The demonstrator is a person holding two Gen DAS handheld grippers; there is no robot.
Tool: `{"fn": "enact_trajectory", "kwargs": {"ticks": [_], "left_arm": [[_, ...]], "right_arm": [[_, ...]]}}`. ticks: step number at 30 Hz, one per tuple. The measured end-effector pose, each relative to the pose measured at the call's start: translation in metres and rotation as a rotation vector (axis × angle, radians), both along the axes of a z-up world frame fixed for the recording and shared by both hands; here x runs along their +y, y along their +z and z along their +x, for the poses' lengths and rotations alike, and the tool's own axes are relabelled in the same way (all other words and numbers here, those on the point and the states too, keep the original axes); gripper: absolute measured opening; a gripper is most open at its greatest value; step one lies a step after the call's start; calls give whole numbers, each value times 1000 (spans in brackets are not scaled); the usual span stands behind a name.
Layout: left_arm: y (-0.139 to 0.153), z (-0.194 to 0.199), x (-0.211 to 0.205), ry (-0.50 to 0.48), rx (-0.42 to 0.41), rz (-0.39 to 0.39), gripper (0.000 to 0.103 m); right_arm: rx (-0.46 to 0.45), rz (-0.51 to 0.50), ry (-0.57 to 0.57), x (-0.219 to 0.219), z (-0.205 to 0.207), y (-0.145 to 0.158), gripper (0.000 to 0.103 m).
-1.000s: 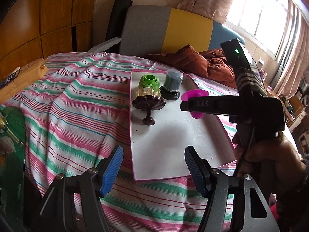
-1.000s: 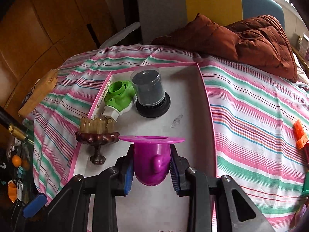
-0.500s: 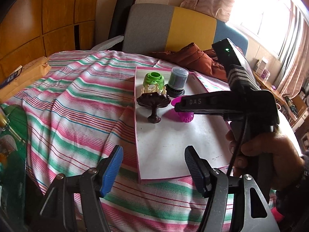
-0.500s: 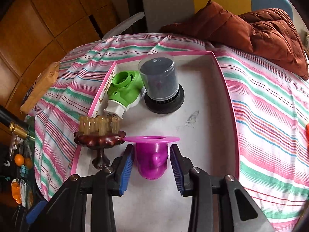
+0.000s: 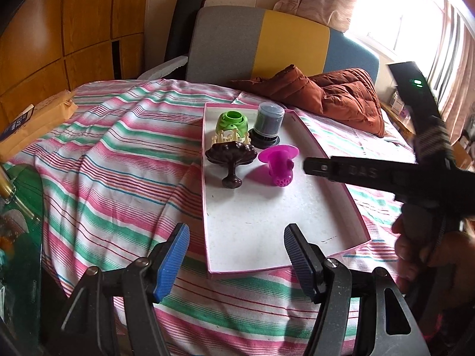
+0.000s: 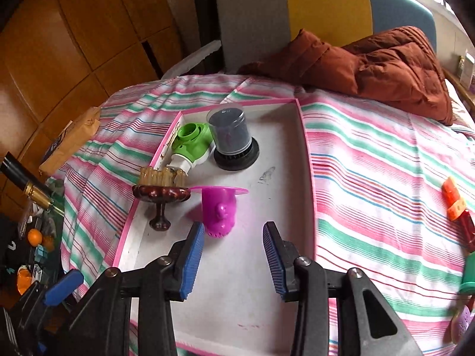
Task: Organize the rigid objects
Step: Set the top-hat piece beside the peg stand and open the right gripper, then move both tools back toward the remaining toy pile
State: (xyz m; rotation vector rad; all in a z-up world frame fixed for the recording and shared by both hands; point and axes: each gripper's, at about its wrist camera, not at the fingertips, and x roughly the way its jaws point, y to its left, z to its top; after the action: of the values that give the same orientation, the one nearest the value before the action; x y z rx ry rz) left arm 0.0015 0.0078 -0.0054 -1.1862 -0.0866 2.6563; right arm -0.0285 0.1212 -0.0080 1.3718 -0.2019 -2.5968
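The pink-rimmed tray (image 6: 307, 160) on the striped cloth (image 5: 118, 160) holds the magenta cup (image 6: 219, 210), standing free beside the brown stand (image 6: 161, 195), whose rim hides part of the green piece (image 6: 193, 142). The right gripper (image 6: 234, 247) has just been opening; its jaws are apart with nothing between them, the cup just beyond the left pad. The left gripper (image 5: 237, 255) gapes wide and empty over the tray's near edge, its body cut off by the frame.

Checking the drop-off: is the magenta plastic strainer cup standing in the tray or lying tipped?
Standing: the magenta plastic strainer cup rests on its perforated end in the pink-rimmed white tray, flange on top, clear of the right tongs.
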Motion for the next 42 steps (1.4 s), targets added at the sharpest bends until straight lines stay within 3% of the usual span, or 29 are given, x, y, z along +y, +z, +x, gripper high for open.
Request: {"fn": "enact_trajectory", "kwargs": {"ticks": [10, 24, 31, 36, 38, 40, 42], "left_arm": [[6, 5, 12, -36, 17, -14, 67], [13, 11, 37, -104, 35, -30, 67], [18, 10, 59, -162, 47, -39, 67], [21, 10, 85, -225, 57, -46, 67], [21, 9, 96, -258, 56, -48, 67], [20, 9, 109, -291, 46, -47, 67], [18, 10, 122, -323, 38, -49, 67]], "right_arm": [[56, 53, -58, 34, 35, 14, 41], [26, 95, -224, 127, 65, 16, 41], [14, 122, -363, 200, 87, 25, 41], [11, 133, -534, 265, 107, 26, 41], [19, 108, -633, 291, 119, 22, 41], [-7, -23, -756, 319, 130, 15, 41], [40, -120, -833, 336, 140, 17, 41]]}}
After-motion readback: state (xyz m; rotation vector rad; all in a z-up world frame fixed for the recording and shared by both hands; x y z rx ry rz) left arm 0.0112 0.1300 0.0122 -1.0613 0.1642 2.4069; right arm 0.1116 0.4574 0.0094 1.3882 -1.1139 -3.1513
